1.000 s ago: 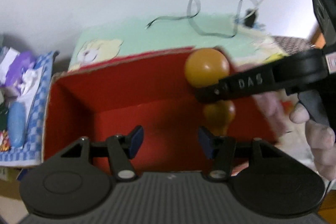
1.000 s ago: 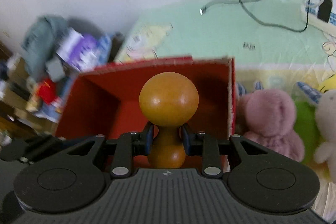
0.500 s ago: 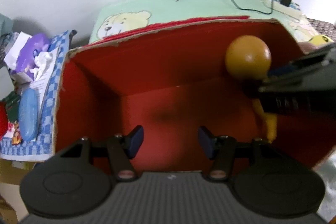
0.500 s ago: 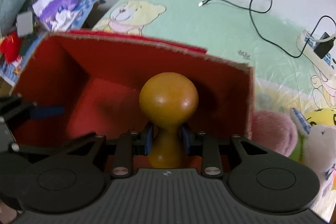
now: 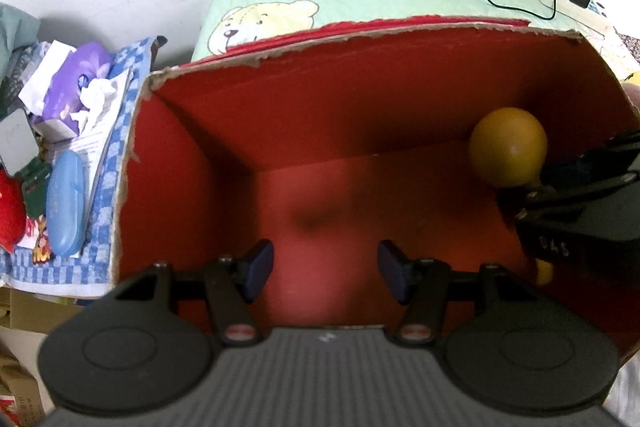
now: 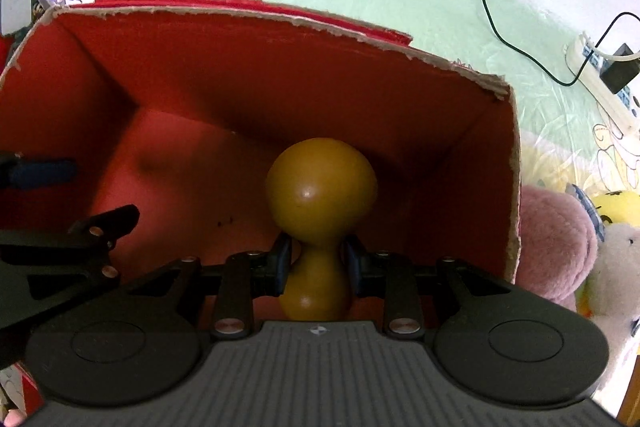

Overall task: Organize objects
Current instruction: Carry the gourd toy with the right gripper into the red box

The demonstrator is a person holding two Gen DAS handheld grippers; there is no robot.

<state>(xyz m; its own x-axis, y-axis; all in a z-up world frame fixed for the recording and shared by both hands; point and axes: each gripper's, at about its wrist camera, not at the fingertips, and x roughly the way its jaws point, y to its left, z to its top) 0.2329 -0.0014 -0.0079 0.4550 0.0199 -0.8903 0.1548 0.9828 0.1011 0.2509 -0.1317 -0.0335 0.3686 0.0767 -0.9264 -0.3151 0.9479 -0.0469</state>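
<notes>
Two grippers are inside the red box point(image 6: 280, 67). Right gripper point(image 6: 316, 265) has its fingers closed on the narrow waist of the yellow wooden gourd point(image 6: 320, 195), held within the box's right side above the floor. Left gripper point(image 5: 326, 269) hangs with jaws spread wide, holding nothing. Plush toys point(image 6: 560, 243) lie just outside the right wall.
</notes>
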